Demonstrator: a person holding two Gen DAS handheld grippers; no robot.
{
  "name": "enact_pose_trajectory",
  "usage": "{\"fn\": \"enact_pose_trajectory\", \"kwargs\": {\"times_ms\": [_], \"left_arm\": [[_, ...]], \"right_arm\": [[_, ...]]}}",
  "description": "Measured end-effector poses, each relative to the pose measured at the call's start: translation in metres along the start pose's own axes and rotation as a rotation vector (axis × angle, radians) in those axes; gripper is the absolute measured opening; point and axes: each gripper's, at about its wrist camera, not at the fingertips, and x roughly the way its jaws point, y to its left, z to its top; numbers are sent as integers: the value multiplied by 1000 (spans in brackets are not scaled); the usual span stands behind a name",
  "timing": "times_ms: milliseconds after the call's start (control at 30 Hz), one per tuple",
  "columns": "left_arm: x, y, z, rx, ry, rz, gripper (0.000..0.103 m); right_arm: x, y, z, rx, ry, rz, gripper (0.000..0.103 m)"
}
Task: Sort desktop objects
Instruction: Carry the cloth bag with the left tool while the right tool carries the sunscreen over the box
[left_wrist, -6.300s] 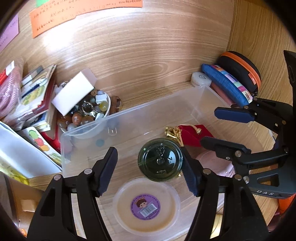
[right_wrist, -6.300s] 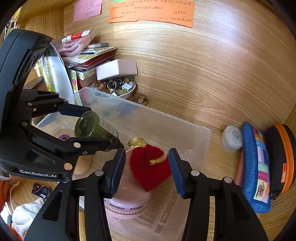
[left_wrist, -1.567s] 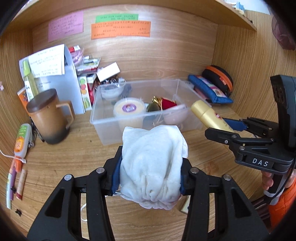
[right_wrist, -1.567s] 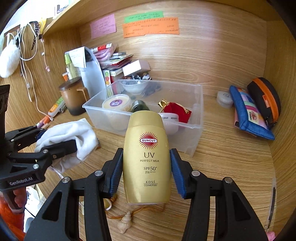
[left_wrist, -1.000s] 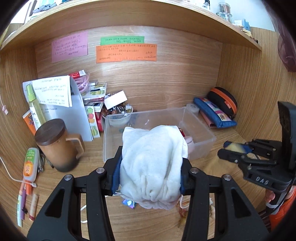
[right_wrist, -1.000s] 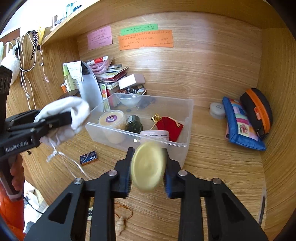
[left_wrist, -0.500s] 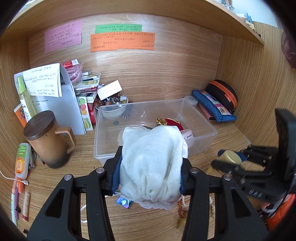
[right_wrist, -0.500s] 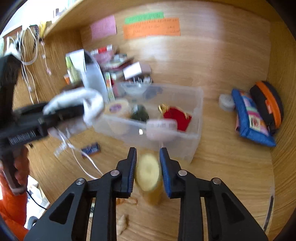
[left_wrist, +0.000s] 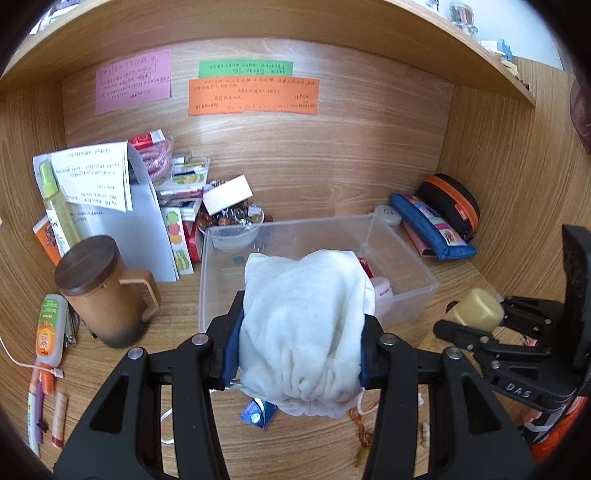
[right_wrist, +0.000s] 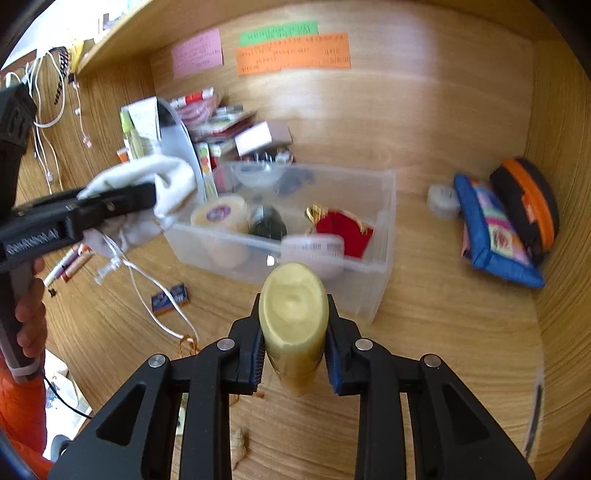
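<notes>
while left gripper (left_wrist: 299, 354) clamps white cloth (left_wrist: 306, 325), right gripper (right_wrist: 294, 354) grips gold bottle (right_wrist: 293, 314) lengthwise, end toward camera

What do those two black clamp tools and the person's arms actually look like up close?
Both tools are matte black plastic frames with silver bolt heads and blue ribbed pads lining the fingers. The left gripper has blurred white lettering on its side, seen from the right wrist view; the right gripper is marked "DAS" in the left wrist view. The person wears orange sleeves with a grey cuff; a bare hand shows.
</notes>
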Motion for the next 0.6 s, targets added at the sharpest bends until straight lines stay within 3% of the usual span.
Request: {"fn": "enact_pose_trajectory", "kwargs": {"times_ms": [600], "left_arm": [[-13,8,59,5,-81,-9,47]], "right_arm": [[-30,6,67,-71,-132,-30,24]]}}
